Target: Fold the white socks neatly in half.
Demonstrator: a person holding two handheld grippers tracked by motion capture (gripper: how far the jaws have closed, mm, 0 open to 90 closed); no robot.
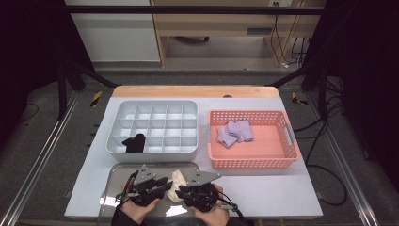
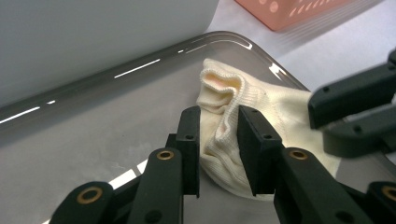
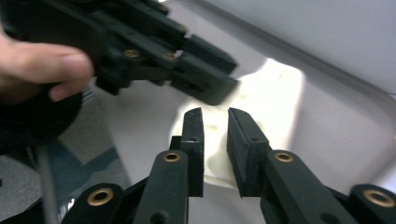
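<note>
A cream sock (image 1: 177, 180) lies bunched on the metal tray (image 1: 117, 175) at the table's near edge. My left gripper (image 2: 219, 135) is shut on a raised ribbed fold of the sock (image 2: 224, 112), with cloth pressed between both jaws. My right gripper (image 3: 215, 119) hovers just over the sock's (image 3: 275, 93) other side. Its jaws stand a narrow gap apart and I see nothing pinched between them. In the high view the left gripper (image 1: 162, 184) and the right gripper (image 1: 181, 190) nearly meet tip to tip over the sock.
Beyond the tray stands a white compartment box (image 1: 155, 123) with a black sock (image 1: 134, 142) in a front cell. To its right a pink basket (image 1: 254, 157) holds purple socks (image 1: 235, 132). The tray's raised rim (image 2: 140, 67) curves close behind the cream sock.
</note>
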